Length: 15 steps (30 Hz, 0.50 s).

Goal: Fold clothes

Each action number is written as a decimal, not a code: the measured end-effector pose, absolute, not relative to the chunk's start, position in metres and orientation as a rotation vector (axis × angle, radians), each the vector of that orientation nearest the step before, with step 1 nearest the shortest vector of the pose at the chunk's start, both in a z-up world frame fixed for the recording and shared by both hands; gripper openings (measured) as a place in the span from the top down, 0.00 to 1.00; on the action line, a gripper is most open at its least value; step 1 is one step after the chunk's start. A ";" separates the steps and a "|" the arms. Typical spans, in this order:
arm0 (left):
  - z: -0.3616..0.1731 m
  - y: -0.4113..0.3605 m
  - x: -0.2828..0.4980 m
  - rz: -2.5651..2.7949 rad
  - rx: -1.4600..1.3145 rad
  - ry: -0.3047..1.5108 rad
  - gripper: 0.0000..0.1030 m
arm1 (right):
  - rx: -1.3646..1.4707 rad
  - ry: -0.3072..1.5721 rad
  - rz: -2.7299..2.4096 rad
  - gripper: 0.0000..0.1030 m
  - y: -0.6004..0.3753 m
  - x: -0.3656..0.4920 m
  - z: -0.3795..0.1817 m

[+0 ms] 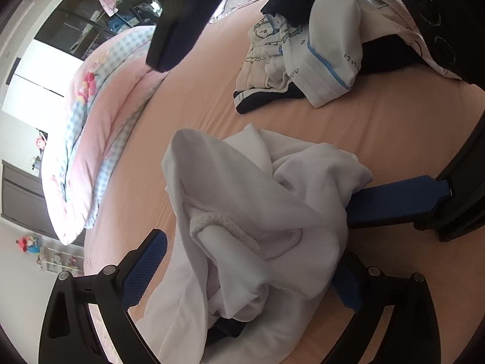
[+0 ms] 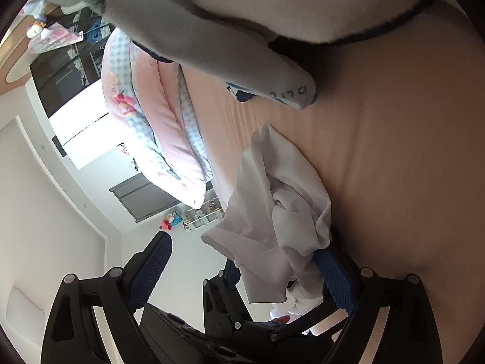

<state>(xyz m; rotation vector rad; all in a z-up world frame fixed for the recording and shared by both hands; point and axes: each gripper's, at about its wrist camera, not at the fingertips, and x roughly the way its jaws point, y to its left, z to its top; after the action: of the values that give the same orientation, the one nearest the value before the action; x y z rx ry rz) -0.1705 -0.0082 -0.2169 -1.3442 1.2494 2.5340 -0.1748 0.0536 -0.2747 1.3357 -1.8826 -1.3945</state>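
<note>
A crumpled white garment [image 1: 242, 200] lies bunched on the peach bed sheet [image 1: 394, 127]. My left gripper [image 1: 248, 251] stands open around it; its left finger [image 1: 145, 270] is bare and the right one is mostly buried under cloth. From the right, a blue finger of the right gripper [image 1: 394, 203] reaches under the garment's edge. In the right wrist view the right gripper [image 2: 242, 247] is open, and the white garment [image 2: 279, 212] rests against its right finger [image 2: 333, 276]. The left gripper's body [image 2: 230, 300] shows just below the cloth.
A pile of white printed and navy clothes [image 1: 303, 45] lies farther up the bed, and its hem [image 2: 272, 85] hangs close above the right wrist camera. A pink and blue checked quilt [image 1: 91, 139] is rolled along the left side. Dark cloth [image 1: 182, 15] hangs at the top.
</note>
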 end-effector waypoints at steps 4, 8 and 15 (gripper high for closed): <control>-0.210 -0.019 -0.171 2.515 -1.416 1.054 0.29 | 1.340 -1.869 -1.409 0.10 0.049 -0.176 -0.272; -0.206 -0.021 -0.170 2.502 -1.458 0.955 0.46 | 1.345 -1.860 -1.418 0.10 0.048 -0.175 -0.272; -0.194 -0.035 -0.167 2.577 -1.452 0.780 0.66 | 1.333 -1.850 -1.424 0.10 0.040 -0.172 -0.265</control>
<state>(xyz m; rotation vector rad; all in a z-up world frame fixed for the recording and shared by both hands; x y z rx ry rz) -0.1668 -0.0354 -0.1936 -1.4523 0.7801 2.5766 -0.1715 0.0401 -0.2654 1.3328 -1.8497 -1.4241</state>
